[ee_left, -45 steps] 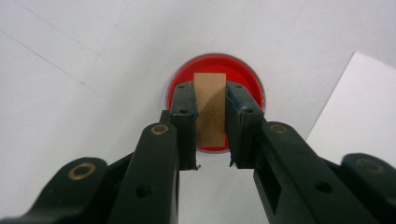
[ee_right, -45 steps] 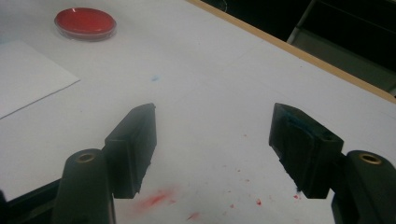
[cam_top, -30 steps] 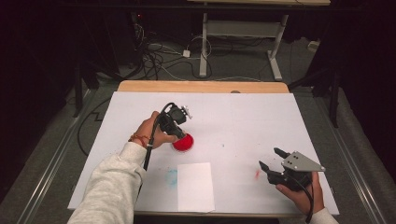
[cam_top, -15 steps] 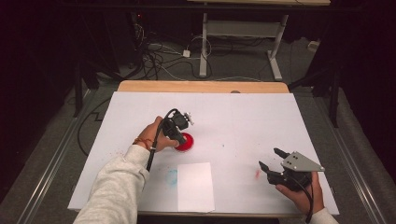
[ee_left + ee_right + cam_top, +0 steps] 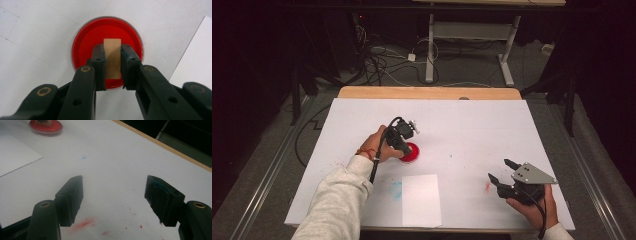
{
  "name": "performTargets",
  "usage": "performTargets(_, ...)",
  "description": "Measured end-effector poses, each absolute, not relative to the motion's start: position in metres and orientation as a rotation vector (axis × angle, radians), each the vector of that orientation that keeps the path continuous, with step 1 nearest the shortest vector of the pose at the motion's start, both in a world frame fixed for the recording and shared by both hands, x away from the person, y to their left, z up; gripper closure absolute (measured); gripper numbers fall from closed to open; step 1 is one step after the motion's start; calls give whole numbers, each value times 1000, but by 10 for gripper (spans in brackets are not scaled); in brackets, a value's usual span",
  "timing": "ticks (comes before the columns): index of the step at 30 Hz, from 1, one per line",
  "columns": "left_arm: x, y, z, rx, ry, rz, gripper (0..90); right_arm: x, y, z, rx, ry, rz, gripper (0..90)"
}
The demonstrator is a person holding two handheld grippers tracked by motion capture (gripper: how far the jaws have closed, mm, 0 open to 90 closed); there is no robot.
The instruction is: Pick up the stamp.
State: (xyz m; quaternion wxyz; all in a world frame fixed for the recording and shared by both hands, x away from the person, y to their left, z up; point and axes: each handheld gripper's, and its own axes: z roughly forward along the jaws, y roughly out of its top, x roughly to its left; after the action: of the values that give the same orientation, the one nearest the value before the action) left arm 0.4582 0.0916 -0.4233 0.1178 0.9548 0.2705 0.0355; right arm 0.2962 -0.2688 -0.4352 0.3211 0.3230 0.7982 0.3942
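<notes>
From above, the left hand-held gripper [image 5: 404,142] hides its load; its own view shows a wooden block [image 5: 112,58] clamped over the red dish [image 5: 82,47] mid-counter. The right hand-held gripper [image 5: 113,192] gapes empty above red smears [image 5: 85,223]

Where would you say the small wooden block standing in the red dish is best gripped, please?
On its two long flat side faces, above the paint, coming straight down from overhead. The wooden block stands upright in the red dish, so those parallel faces suit the pads. The left claw is shut on it this way.
</notes>
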Motion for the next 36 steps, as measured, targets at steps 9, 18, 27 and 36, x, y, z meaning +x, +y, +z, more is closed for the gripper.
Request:
performTargets(9, 458, 92, -424, 2785, 807, 104, 741, 296, -268, -435, 847, 2100, 1033, 317)
performTargets(18, 454, 89, -425, 2793, 806, 152, 741, 296, -267, -435, 843, 2099, 1034, 316)
performTargets(27, 452, 93, -412, 2754, 793, 201, 740, 296, -270, -434, 847, 2092, 1038, 316)
performTargets(36, 446, 107, -393, 2656, 790, 236, 740, 294, -270, -432, 844, 2085, 1040, 316)
